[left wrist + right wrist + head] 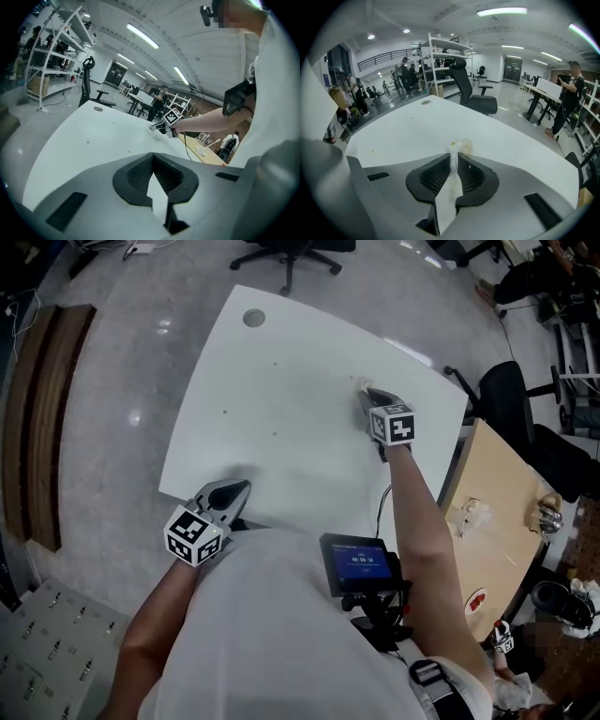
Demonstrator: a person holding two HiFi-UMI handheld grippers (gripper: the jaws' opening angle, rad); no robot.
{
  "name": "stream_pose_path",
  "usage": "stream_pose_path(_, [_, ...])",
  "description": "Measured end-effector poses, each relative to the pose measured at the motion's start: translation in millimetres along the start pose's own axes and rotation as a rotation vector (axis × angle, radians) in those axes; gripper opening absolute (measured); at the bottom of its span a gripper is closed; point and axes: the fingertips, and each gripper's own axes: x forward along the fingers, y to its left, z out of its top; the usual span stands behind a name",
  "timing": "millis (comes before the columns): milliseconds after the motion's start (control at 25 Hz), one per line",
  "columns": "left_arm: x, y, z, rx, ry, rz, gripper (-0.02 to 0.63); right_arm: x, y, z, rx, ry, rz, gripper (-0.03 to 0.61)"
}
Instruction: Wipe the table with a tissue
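My right gripper (364,396) reaches out over the white table (281,390), right of its middle, shut on a white tissue (360,384). In the right gripper view the tissue (459,146) bunches past the tips with a yellowish stain, pressed on the tabletop, and a strip of it runs back between the jaws (453,157). My left gripper (234,491) rests at the near table edge, shut, holding nothing (153,157). The left gripper view shows the right gripper (157,126) across the table. Small brown specks (225,412) dot the tabletop.
A round cable hole (253,317) sits at the table's far corner. An office chair (286,254) stands beyond it, a black chair (511,399) and a wooden table (497,512) with small items to the right. A wooden bench (37,418) lies left.
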Motion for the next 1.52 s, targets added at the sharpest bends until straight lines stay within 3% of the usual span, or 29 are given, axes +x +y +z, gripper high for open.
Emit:
stream_pose_path(280, [-9.7,15.7,-0.4,-0.034,-0.009,0.030,0.006,23.0,-20.8,14.1,-0.127,0.070,-0.056,0.048])
stream_pose_path(880, [-8.4,16.4,-3.1,-0.036,0.001,0.011,0.006,38.8,1.5,18.8,-0.464,0.314,-0.176,0.046])
stream_pose_path(1160, [-12.0,11.5,-8.8,-0.033,0.005,0.012,0.006,41.0,12.7,15.2,-0.706,0.393,-0.107,0.046])
stream_pose_path(1400, [-17.8,13.1,-15.6,-0.035,0.006,0.014,0.006,40.7,43.0,9.8,-0.816,0.360,-0.039,0.046])
stream_pose_path(1520, [-18.4,13.8,-12.6,-0.031,-0.002,0.011,0.006,36.2,67.1,3.5,-0.841,0.327,0.047,0.046])
